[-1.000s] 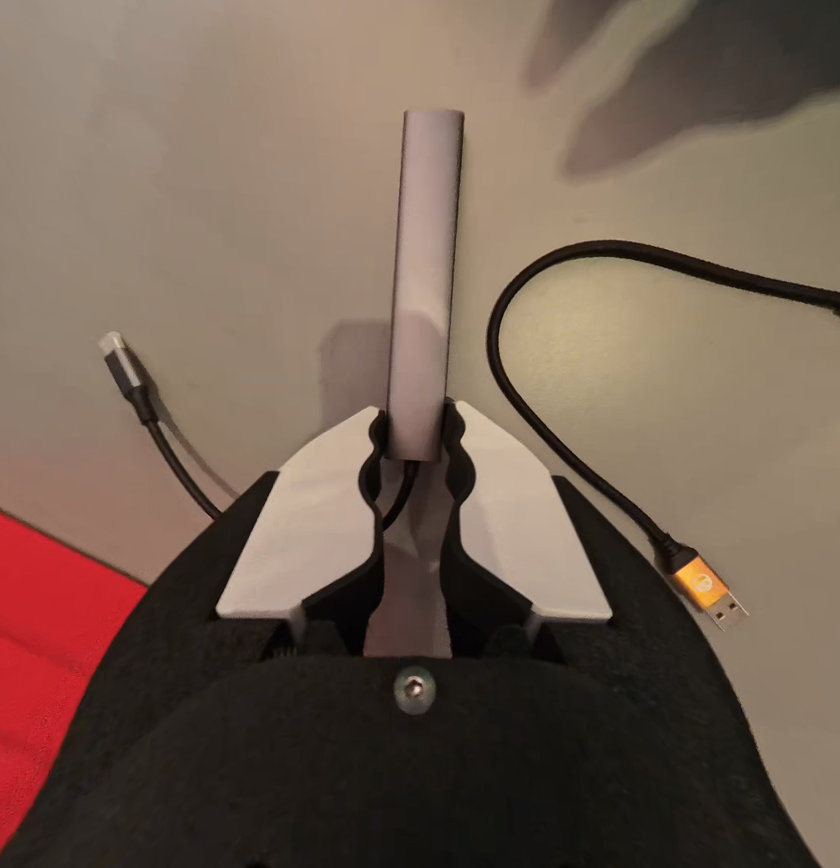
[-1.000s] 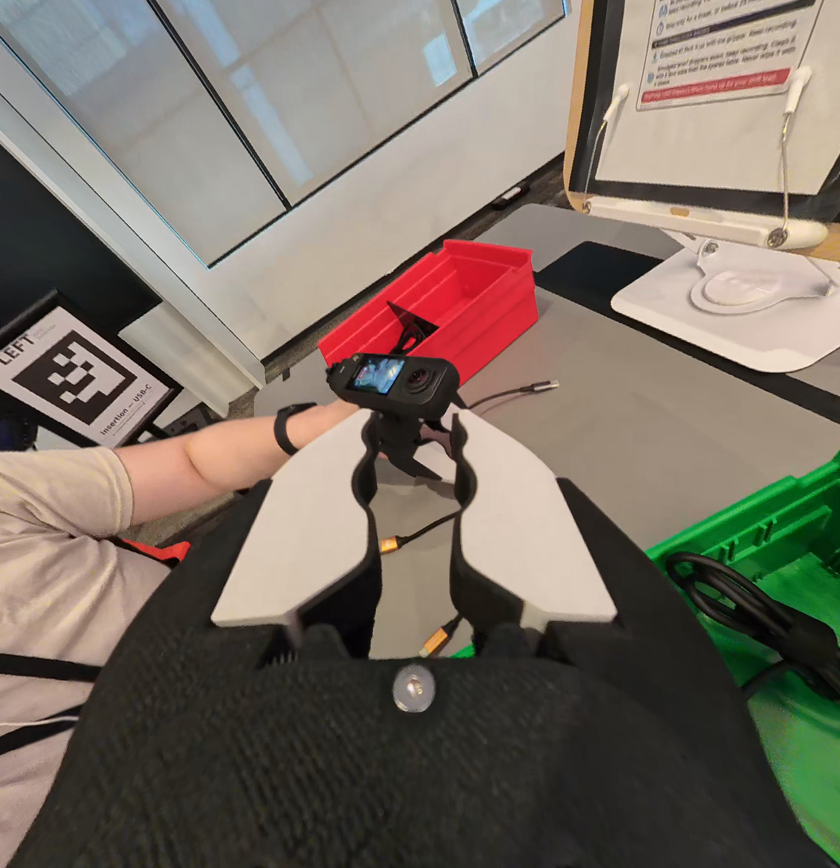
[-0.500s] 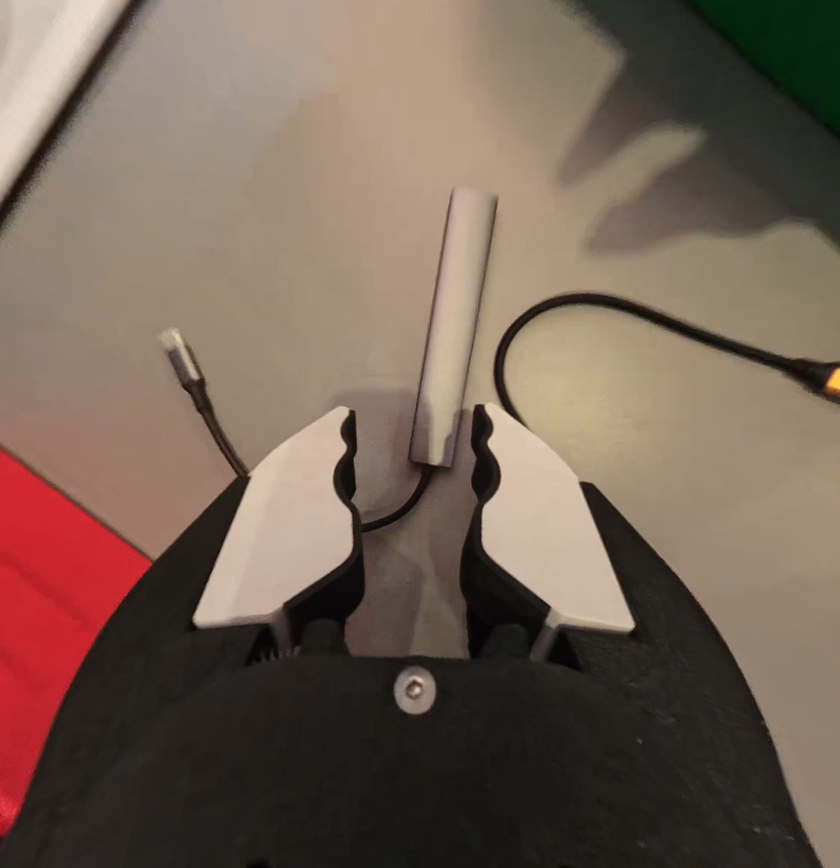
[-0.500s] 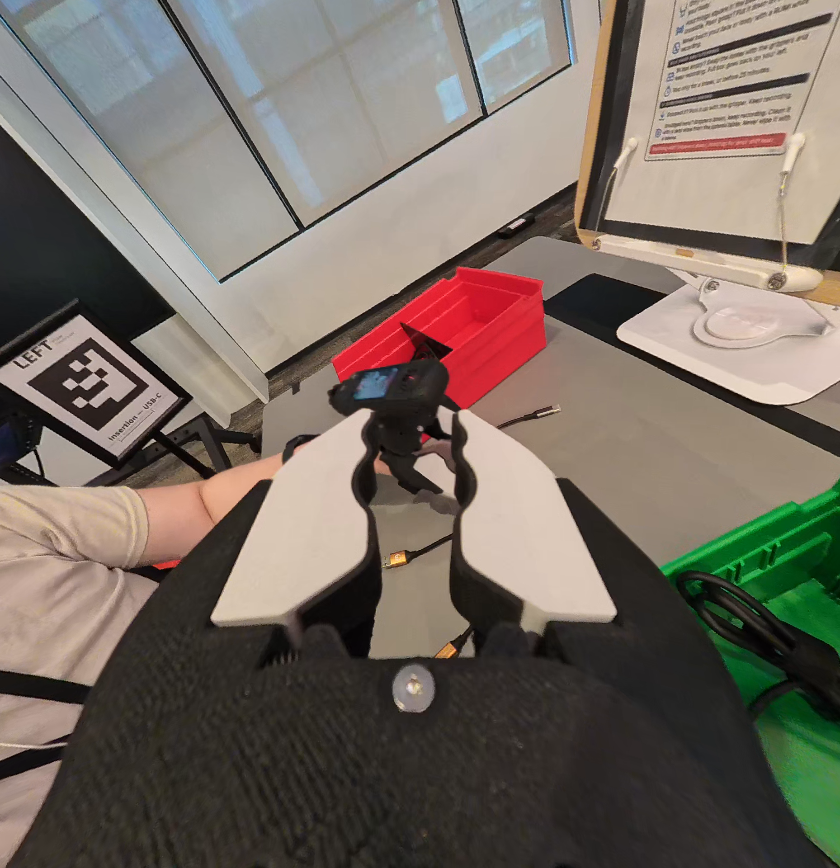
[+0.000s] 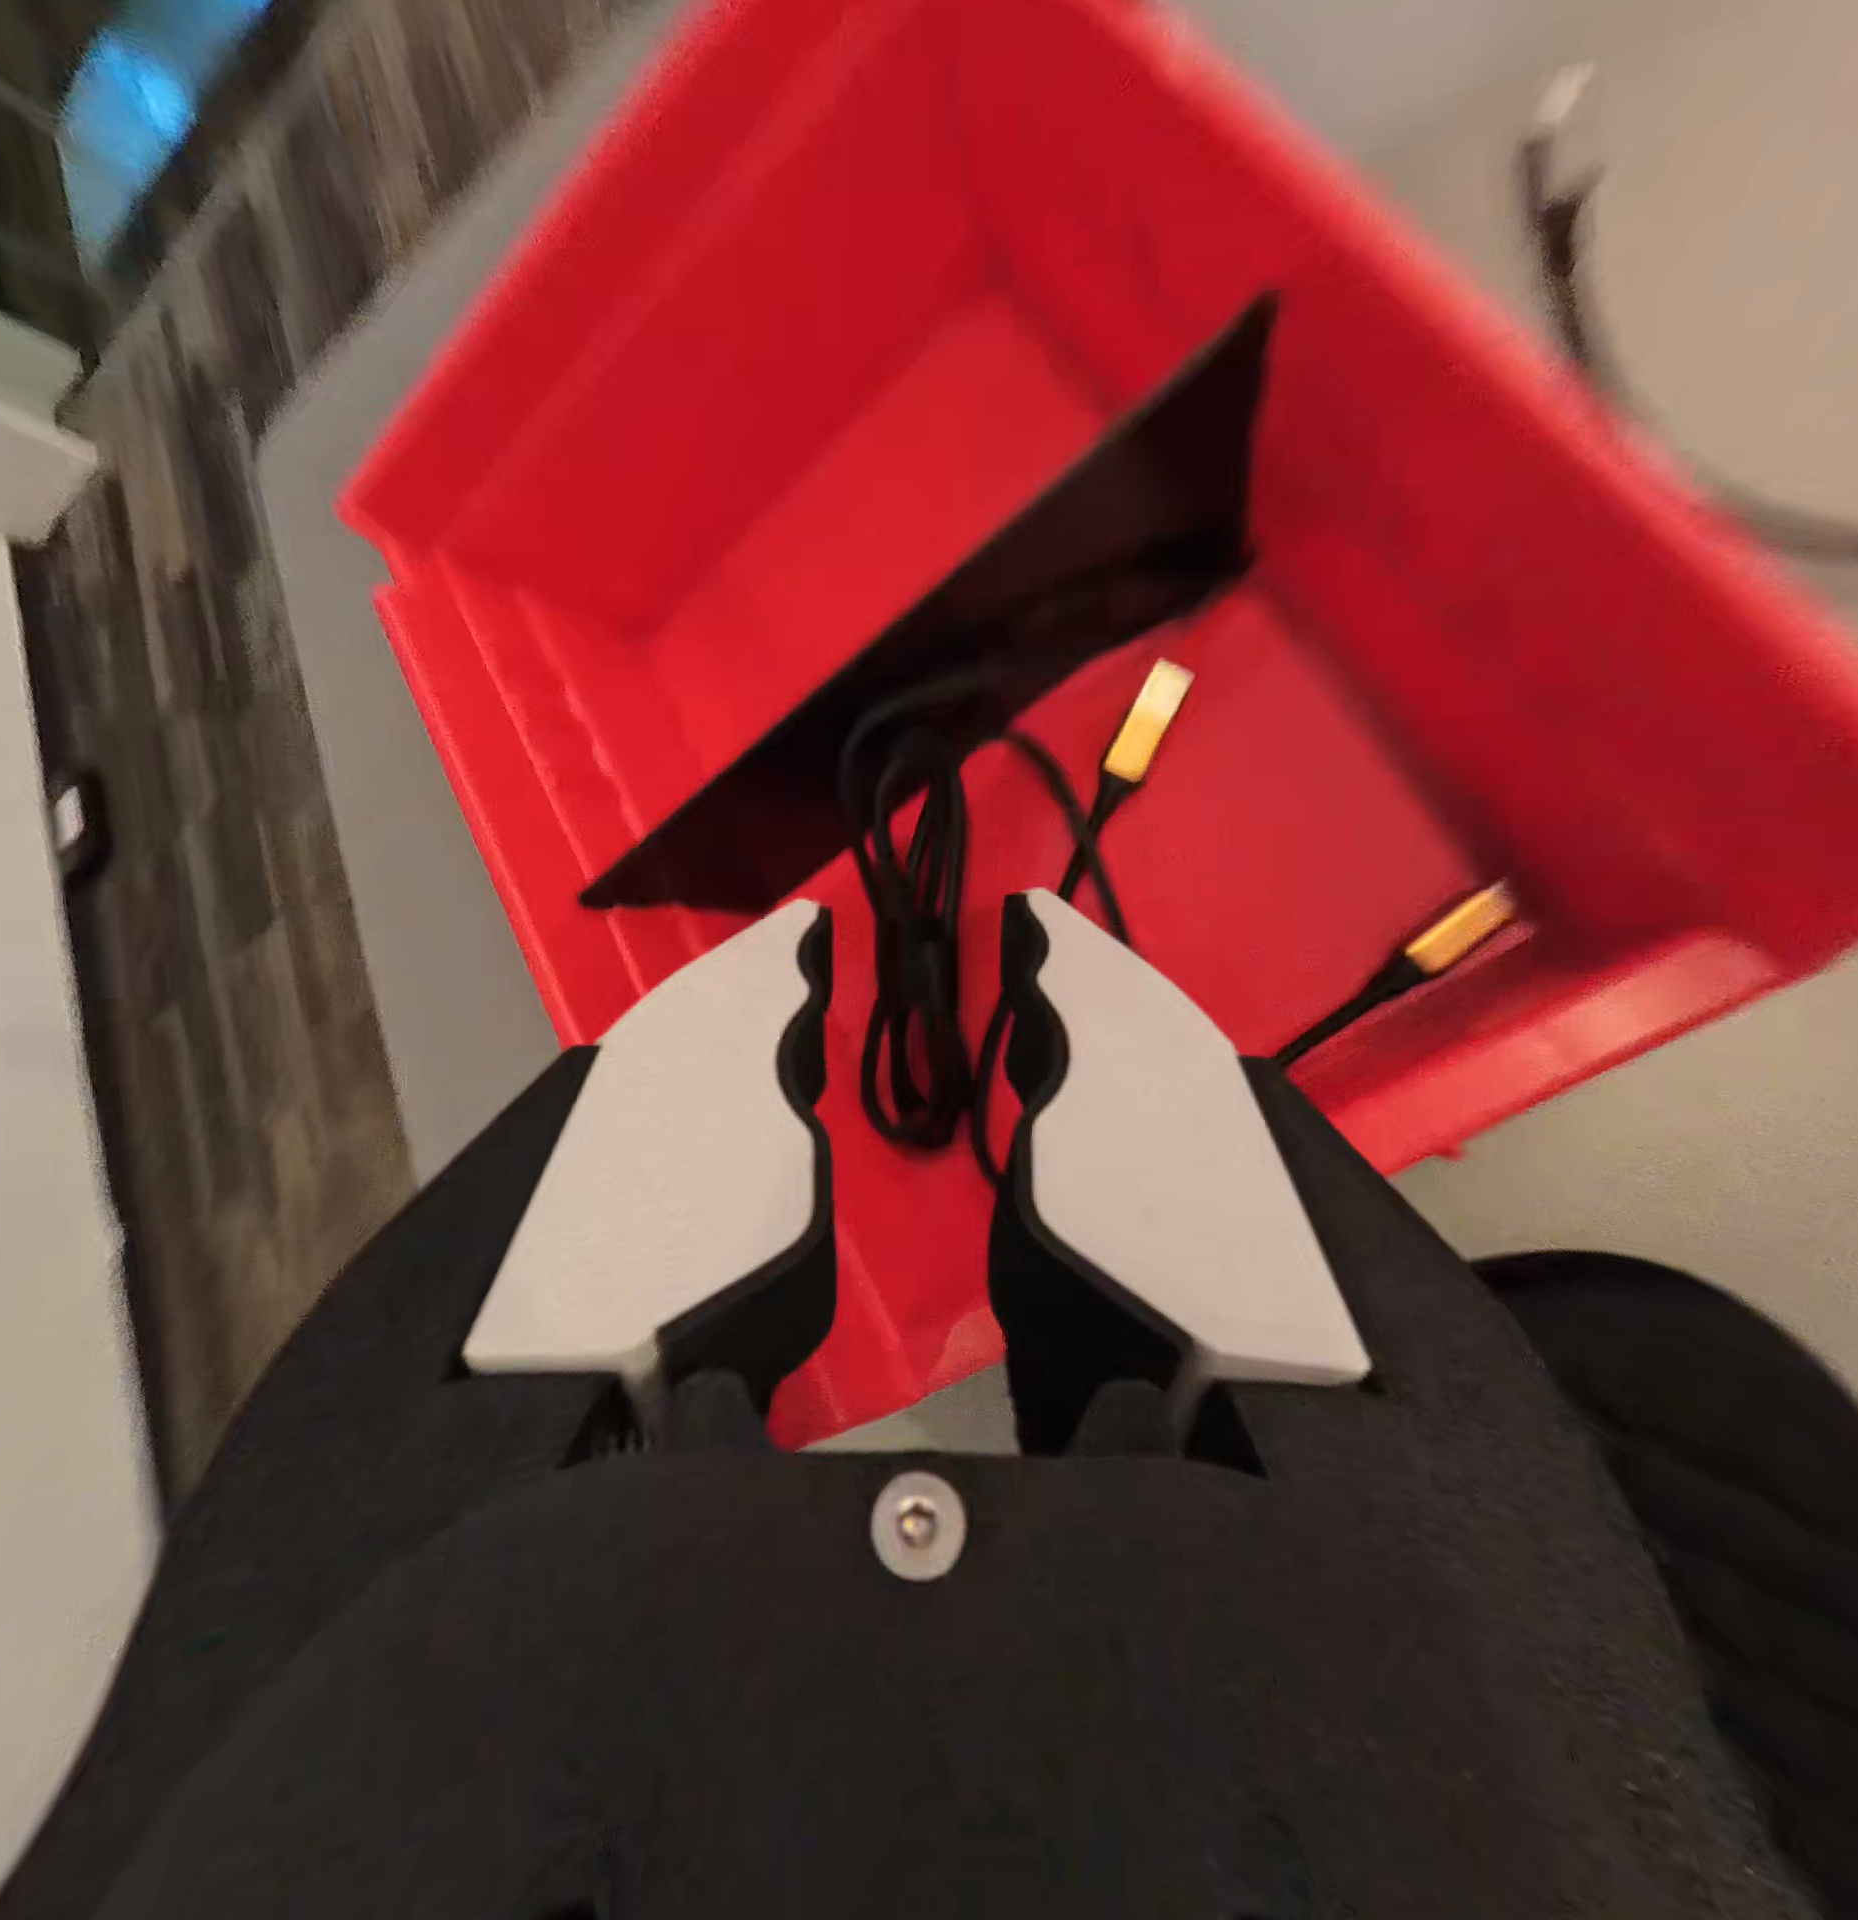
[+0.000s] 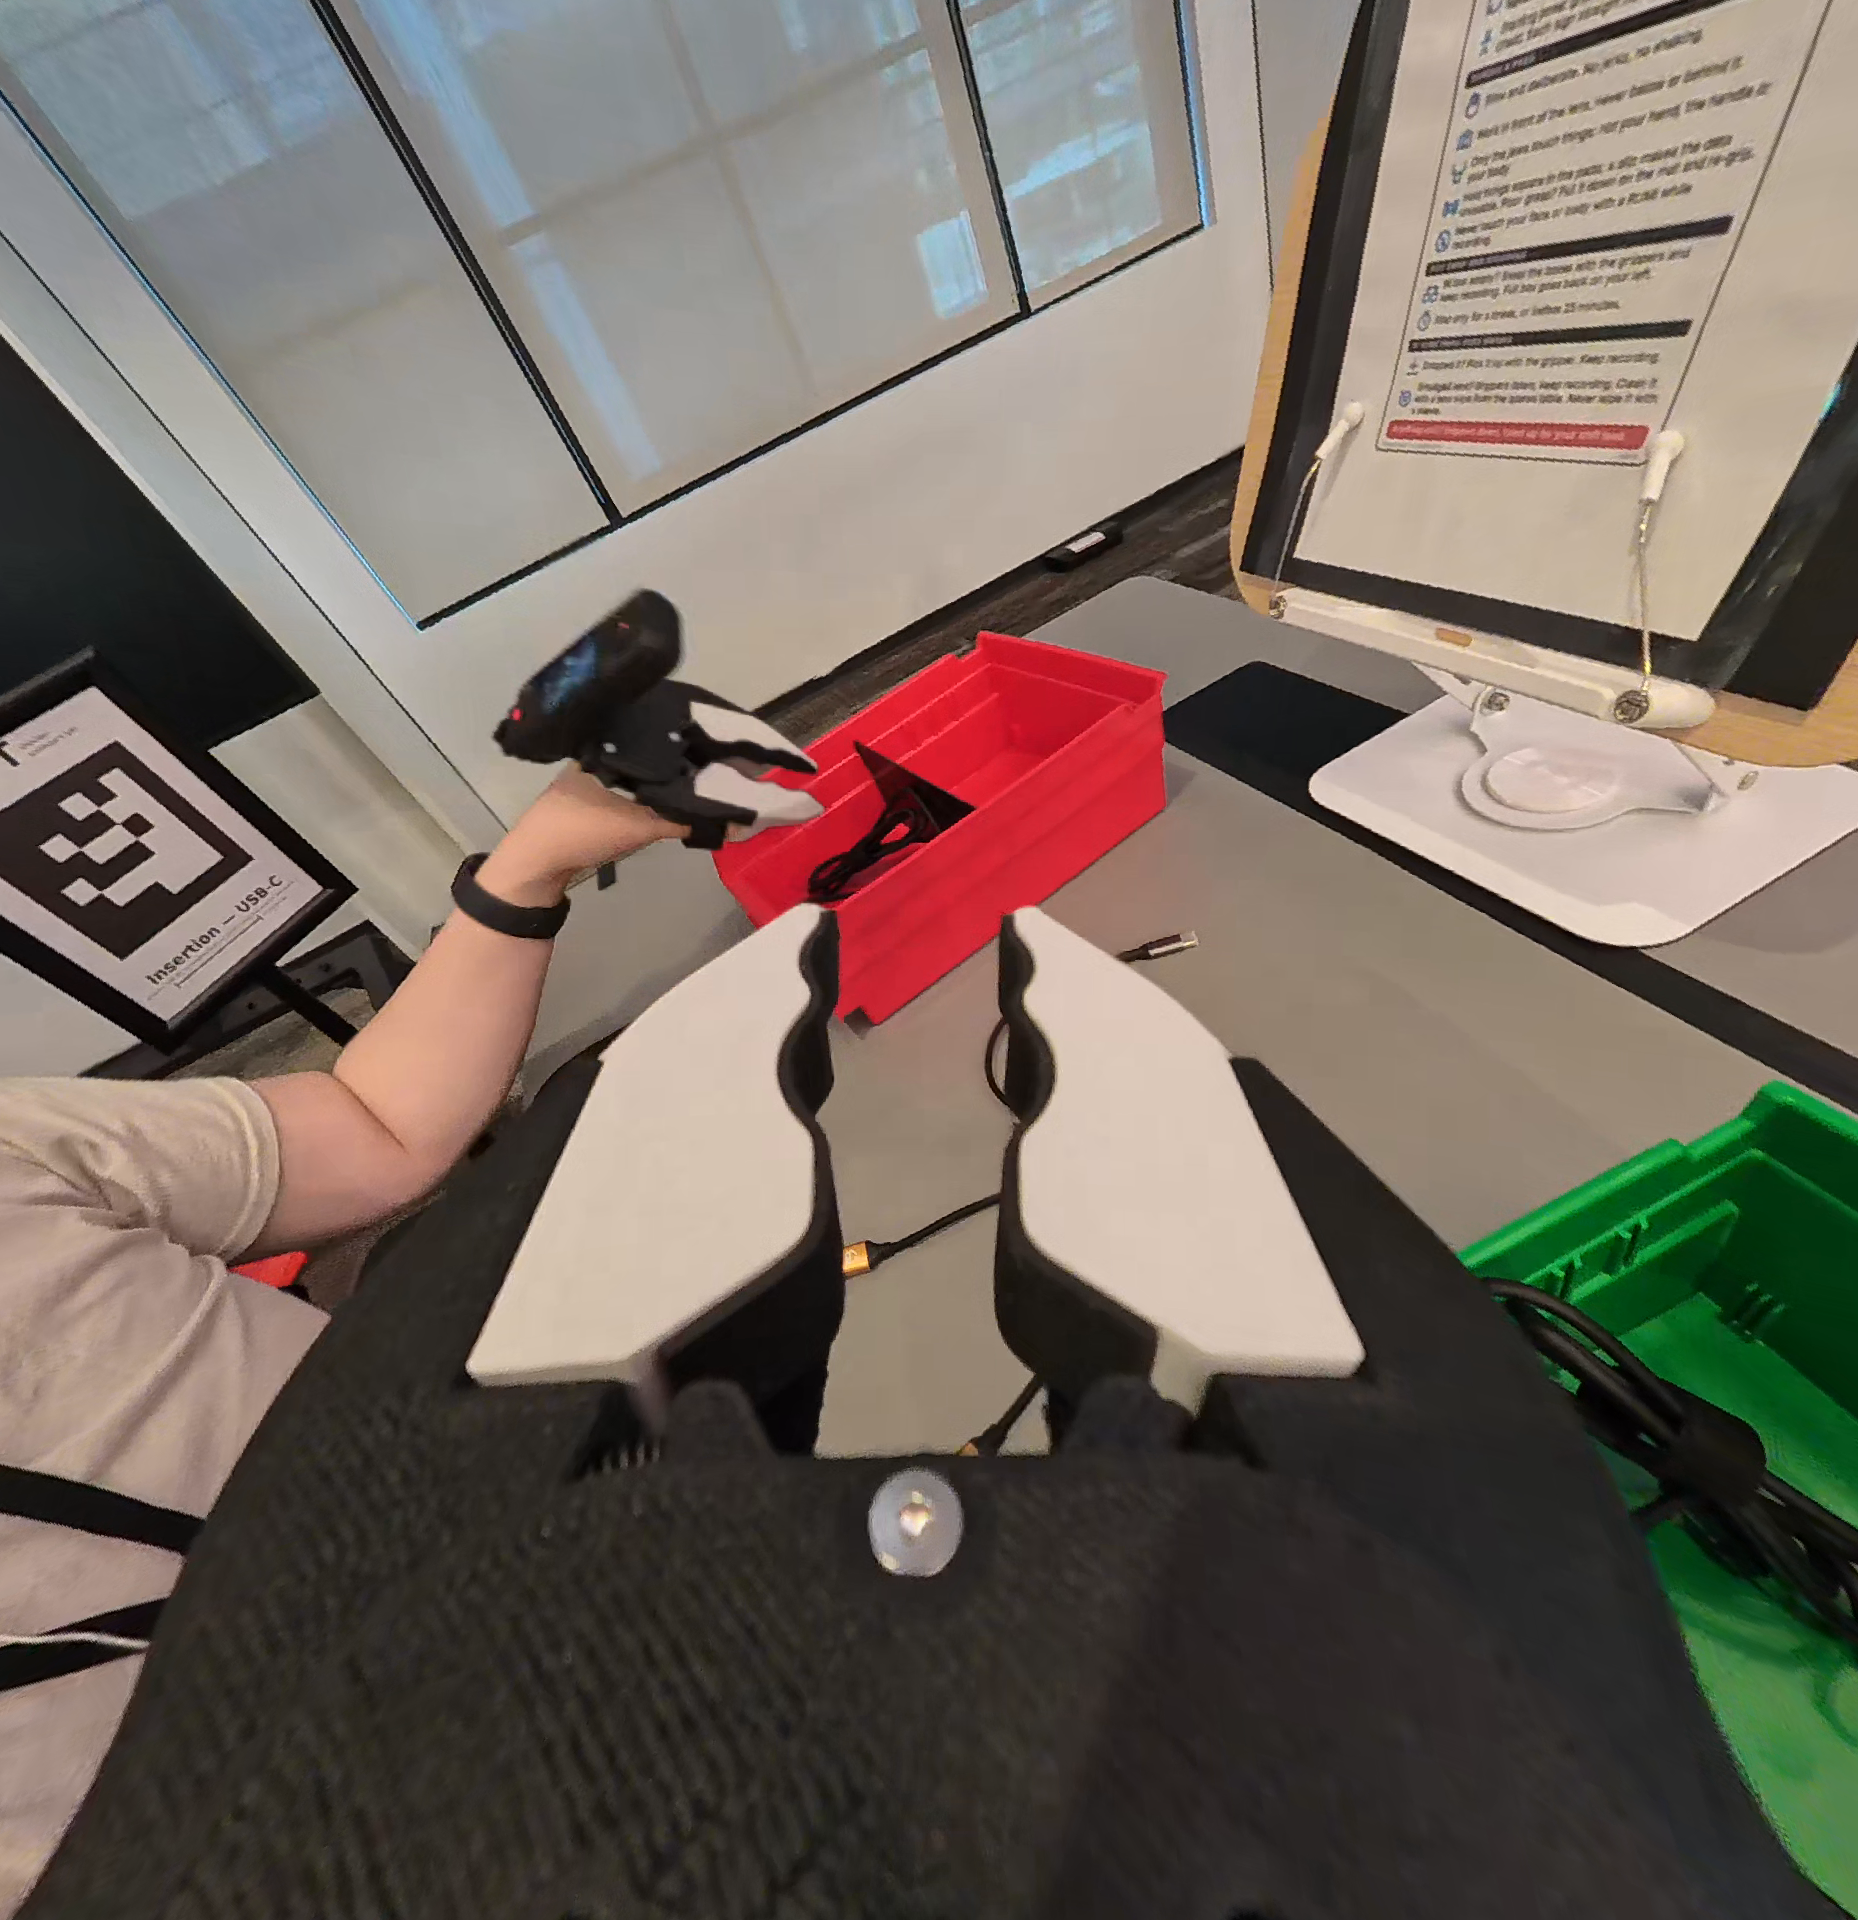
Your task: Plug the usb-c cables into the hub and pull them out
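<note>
My left gripper (image 5: 914, 914) is open and empty, held above the red bin (image 5: 1424, 499). Below it in the bin lies a coiled black cable (image 5: 909, 935) with two gold plugs (image 5: 1148, 717). The right wrist view shows the left gripper (image 6: 738, 774) raised over the near end of the red bin (image 6: 1008, 831). My right gripper (image 6: 914, 935) is open and empty above the grey table (image 6: 1424, 1039). A cable with a silver plug (image 6: 1164, 945) and one with a gold plug (image 6: 863, 1257) lie on the table. The hub is not in view.
A black divider (image 5: 956, 644) splits the red bin. A green bin (image 6: 1735, 1299) holding black cable (image 6: 1631, 1434) stands at the right. A board with a printed sheet (image 6: 1527, 260) on a white base (image 6: 1590, 810) stands at the back right. A person's arm (image 6: 416, 1091) reaches in from the left. The left gripper's tips are roughly 45 cm from the right gripper's.
My left gripper opened and let go of the grey hub, then lifted and swung left over the red bin. My right gripper stayed open and rose a little.
</note>
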